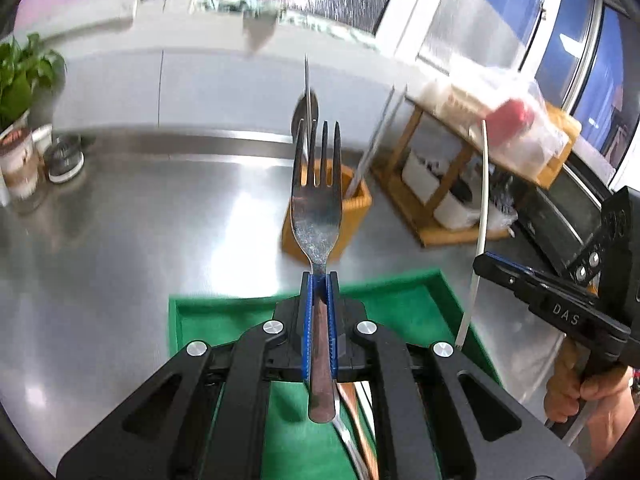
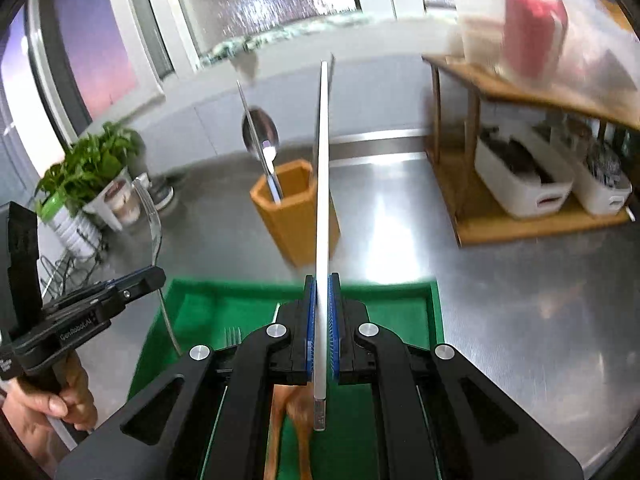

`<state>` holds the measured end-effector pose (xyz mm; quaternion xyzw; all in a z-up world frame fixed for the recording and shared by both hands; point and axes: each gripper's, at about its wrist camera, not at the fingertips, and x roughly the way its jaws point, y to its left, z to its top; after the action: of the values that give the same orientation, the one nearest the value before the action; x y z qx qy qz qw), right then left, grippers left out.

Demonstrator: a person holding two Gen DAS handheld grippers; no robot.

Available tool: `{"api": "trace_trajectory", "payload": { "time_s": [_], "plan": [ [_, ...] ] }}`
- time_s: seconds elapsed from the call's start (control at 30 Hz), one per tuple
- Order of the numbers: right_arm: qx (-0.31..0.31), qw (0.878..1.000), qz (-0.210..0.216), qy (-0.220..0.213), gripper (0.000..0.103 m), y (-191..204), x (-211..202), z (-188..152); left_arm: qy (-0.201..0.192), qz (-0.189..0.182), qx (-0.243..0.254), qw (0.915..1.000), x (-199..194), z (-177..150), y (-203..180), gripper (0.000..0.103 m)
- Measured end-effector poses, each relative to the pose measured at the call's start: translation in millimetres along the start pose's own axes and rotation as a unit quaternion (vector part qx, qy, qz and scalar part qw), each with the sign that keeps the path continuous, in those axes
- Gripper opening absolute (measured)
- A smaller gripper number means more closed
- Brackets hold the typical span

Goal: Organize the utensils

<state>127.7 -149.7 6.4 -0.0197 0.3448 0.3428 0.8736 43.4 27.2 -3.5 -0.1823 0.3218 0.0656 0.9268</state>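
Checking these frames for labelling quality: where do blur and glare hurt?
Left wrist view: fork sharp, shelf bag smeared by motion, glare on the steel counter. Right wrist view: white chopstick crisp, bag blurred, fisheye bends the window frames.

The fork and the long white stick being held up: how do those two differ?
The fork is metal with tines and a brownish handle; the white chopstick is a plain, thin, straight rod. The fork is broad at its head, the chopstick narrow throughout. The fork sits in the left hand-held gripper, the chopstick in the right hand-held gripper. Shared: both are clamped between blue pads, pointing up and away over the green tray, toward the wooden holder.
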Motion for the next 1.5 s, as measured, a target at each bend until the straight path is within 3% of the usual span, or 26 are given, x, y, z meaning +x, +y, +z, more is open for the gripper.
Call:
{"api": "trace_trajectory", "payload": {
  "time_s": [0.47, 0.7, 0.97, 1.13, 1.5],
  "plan": [
    [-0.001, 0.992, 0.029, -0.12, 0.006, 11.7, 34.0, 97.6, -0.132, -0.026, 0.0, 0.9909, 21.8, 85.3, -10.5, 0.005],
    [0.011, 0.99, 0.024, -0.136, 0.006, 10.8, 65.2, 116.5, -0.144, -0.028, -0.003, 0.9892, 51.2, 113.4, -7.7, 0.005],
    [0.004, 0.992, 0.016, -0.126, 0.006, 6.9, 96.0, 108.9, -0.127, -0.028, -0.008, 0.9914, 82.3, 107.9, 1.5, 0.005],
    [-0.006, 0.993, 0.016, -0.12, 0.006, 4.2, 98.2, 96.3, -0.15, -0.045, 0.001, 0.9877, 81.4, 101.9, 4.8, 0.005],
    [0.006, 0.995, 0.013, -0.102, 0.006, -3.0, 104.7, 83.0, -0.165, -0.033, 0.002, 0.9857, 94.4, 105.7, 3.5, 0.005]
  ]
}}
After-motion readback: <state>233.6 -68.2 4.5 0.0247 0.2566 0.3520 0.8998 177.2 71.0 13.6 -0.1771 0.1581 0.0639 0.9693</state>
